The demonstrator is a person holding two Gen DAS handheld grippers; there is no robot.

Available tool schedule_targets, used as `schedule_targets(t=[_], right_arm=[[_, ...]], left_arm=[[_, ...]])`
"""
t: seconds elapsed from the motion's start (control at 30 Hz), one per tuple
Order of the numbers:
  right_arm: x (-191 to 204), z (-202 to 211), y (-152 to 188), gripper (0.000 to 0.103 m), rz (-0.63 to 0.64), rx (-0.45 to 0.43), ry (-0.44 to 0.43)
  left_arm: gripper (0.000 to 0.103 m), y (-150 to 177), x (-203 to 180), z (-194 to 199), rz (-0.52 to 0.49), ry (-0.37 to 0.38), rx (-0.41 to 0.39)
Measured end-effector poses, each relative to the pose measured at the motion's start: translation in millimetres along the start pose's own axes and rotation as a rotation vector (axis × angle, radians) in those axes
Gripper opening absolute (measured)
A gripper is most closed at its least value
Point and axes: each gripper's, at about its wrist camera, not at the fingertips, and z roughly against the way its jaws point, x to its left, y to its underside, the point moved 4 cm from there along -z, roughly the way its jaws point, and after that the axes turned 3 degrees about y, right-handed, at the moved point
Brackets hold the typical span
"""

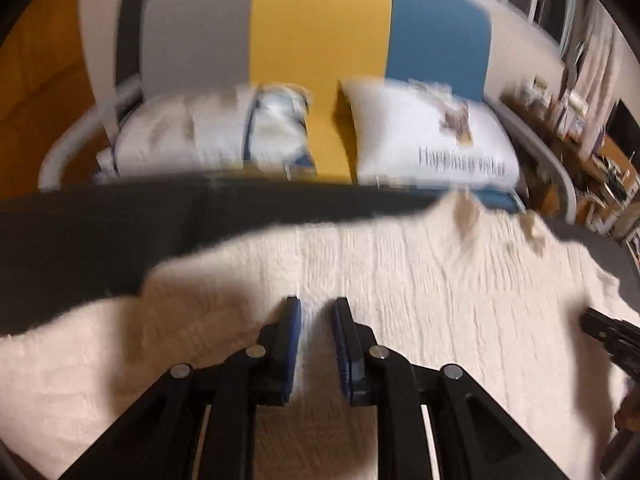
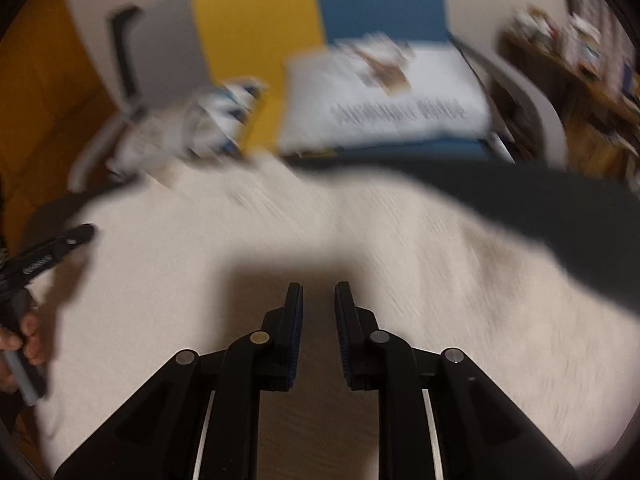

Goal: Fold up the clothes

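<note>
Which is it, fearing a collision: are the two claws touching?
Apart. Left wrist view: the right claw sits at the far edge, cream garment showing between it and the left claw.

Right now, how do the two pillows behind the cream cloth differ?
The right pillow carries dark lettering and a brownish picture; the left pillow shows blue stripes and no lettering that I can make out. The right pillow sits before the blue panel, the left pillow before the grey panel. Both are white, beyond the cream cloth.
</note>
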Motion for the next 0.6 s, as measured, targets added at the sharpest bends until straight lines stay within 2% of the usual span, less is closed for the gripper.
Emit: schedule_targets(t=[0.07, 0.13, 0.17, 0.23, 0.37, 0.43, 0.47, 0.5, 0.53, 0.57, 0.6], right_arm=[[-7.4, 6.3, 4.9, 0.018, -0.026, -0.053, -0.059], [-13.5, 19.4, 5.0, 0.018, -0.079, -0.029, -0.080], [-15.7, 38.4, 8.2, 0.018, -0.091, -0.056, -0.117], [-18.3, 64.4, 19.0, 0.018, -0.063, -0.082, -0.112], [-25.8, 108.1, 79.5, 0.018, -0.005, -0.016, -0.111], [-33.7, 110.4, 106.6, 0.018, 0.006, 0.010, -0.077], [-37.7, 111.5, 120.2, 0.018, 0.011, 0.024, -0.059], [-41.7, 112.7, 133.7, 0.016, 0.016, 0.037, -0.042], [-45.8, 114.2, 147.0, 0.015, 0.020, 0.048, -0.025], [-52.4, 120.5, 153.5, 0.015, -0.003, 0.014, -0.016], [-57.1, 127.1, 156.2, 0.015, -0.048, 0.018, -0.023]], left_arm=[[0.017, -1.4, -2.9, 4.3, 0.002, -0.018, 0.007], [0.016, -0.9, -8.4, 17.6, 0.019, 0.047, 0.006], [0.016, 0.6, -12.7, 24.6, 0.016, 0.082, -0.002], [0.016, 12.8, -28.6, 42.3, -0.011, 0.160, -0.018], [0.017, 50.3, -70.9, 75.1, -0.105, 0.284, -0.029], [0.017, 75.9, -95.5, 90.3, -0.208, 0.271, -0.041], [0.017, 90.2, -105.1, 92.9, -0.267, 0.215, -0.047], [0.017, 99.4, -108.3, 87.1, -0.298, 0.181, -0.021], [0.018, 111.0, -110.7, 73.1, -0.323, 0.147, 0.043], [0.018, 118.3, -109.6, 69.2, -0.325, 0.131, 0.043], [0.018, 119.2, -110.9, 76.2, -0.334, 0.127, 0.036]])
